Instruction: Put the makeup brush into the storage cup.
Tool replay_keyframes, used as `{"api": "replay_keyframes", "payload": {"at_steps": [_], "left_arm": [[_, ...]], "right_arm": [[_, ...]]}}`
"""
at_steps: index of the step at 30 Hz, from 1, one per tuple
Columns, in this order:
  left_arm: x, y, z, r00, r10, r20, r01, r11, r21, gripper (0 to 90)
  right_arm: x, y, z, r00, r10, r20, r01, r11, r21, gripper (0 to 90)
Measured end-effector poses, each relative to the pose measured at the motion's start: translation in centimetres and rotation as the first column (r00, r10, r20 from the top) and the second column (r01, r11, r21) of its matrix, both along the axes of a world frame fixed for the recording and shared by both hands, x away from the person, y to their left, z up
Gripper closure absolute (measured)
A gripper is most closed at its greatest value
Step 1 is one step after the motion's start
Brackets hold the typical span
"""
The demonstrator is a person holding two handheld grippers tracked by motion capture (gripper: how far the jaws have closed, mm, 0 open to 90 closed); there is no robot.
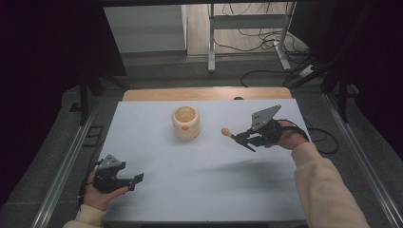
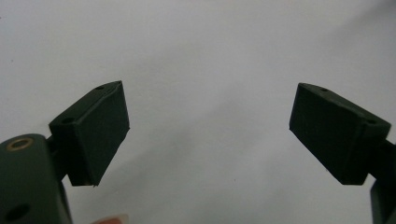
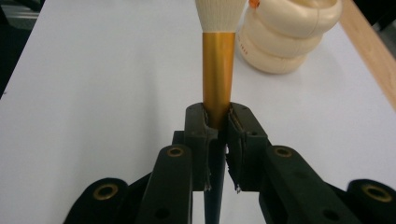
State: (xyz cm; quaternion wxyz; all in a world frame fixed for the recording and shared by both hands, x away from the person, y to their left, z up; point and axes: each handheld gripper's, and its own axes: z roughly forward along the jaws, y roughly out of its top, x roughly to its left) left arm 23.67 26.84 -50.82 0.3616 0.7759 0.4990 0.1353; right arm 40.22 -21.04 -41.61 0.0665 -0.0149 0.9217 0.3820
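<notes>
Left gripper (image 1: 135, 180) low at the near-left of the white table (image 1: 199, 185), held in the person's left hand (image 1: 97, 192). Jaws stand wide apart; in the left gripper view nothing between them but bare tabletop. It sits close to the near and left table edges, so little margin there; a broad stretch of open surface lies to its right and ahead.

Centre, toward the far side: cream ribbed cup (image 1: 186, 122), upright, mouth open, small orange mark on its front. Stands alone, well clear of both grippers.

Right gripper (image 1: 240, 138) raised above the right half of the table, jaws closed on a brush (image 3: 218, 70), pinching the gold ferrule just beside where the dark handle begins. Cream bristle head points toward the cup, still apart from it.

Risks, as judged: the grip is on a smooth tapering metal sleeve, so the brush may slip or swivel in the jaws if tilted steeply. A low approach could knock the light-looking cup and tip it. Open room lies between brush and cup; the wooden far edge (image 1: 157, 94) is near behind the cup.
</notes>
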Motion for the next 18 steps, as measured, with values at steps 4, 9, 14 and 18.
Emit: {"api": "replay_keyframes", "payload": {"at_steps": [4, 9, 14, 18], "left_arm": [[-0.01, -0.03, -0.02, 1.0, -0.001, -0.002, 0.001, 1.0, -0.001, 13.0], [0.01, -0.04, -0.02, 1.0, -0.002, -0.001, 0.002, 1.0, 0.001, 12.9], [0.02, -0.09, -0.03, 1.0, -0.005, -0.003, 0.005, 1.0, 0.002, 12.9], [0.0, -0.14, -0.04, 1.0, -0.004, -0.003, 0.004, 1.0, 0.004, 12.9]], "right_arm": [[-0.22, -0.14, -0.29, 0.9999, -0.013, 0.003, 0.013, 0.9994, 0.033, 79.3], [-0.38, -0.26, -0.43, 0.9994, -0.034, 0.004, 0.033, 0.997, 0.07, 79.3], [-0.61, -0.45, -0.45, 0.9982, -0.058, 0.015, 0.056, 0.9924, 0.11, 79.3], [-0.86, -0.43, -0.63, 0.9972, -0.073, 0.014, 0.07, 0.988, 0.138, 79.2]]}}
